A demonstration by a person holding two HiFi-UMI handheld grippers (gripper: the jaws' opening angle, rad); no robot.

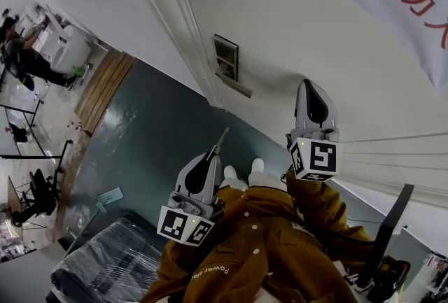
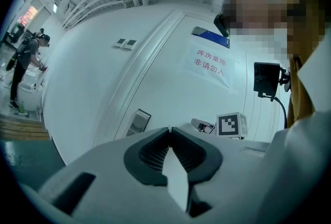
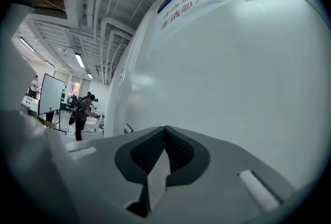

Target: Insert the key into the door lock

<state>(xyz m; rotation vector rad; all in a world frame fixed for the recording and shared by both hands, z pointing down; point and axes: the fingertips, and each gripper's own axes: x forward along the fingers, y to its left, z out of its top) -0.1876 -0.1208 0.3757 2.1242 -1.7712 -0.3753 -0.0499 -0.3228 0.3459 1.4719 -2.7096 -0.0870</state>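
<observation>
One thin key (image 1: 220,140) sticks out of the left gripper (image 1: 211,152), whose fingers are clenched on its near end. Its long axis runs level, with the tip aimed away at the white door (image 1: 315,29), short of the single lock plate (image 1: 226,57). Further right, the right gripper (image 1: 309,83) is held level near the door, fingers pressed together on nothing. Both brown sleeves (image 1: 259,238) reach forward.

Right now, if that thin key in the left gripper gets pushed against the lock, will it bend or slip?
The key looks like thin metal, so probably stiff, not floppy. Only its end sits between the left gripper's fingers, so a push off-line at the lock might twist it.
</observation>
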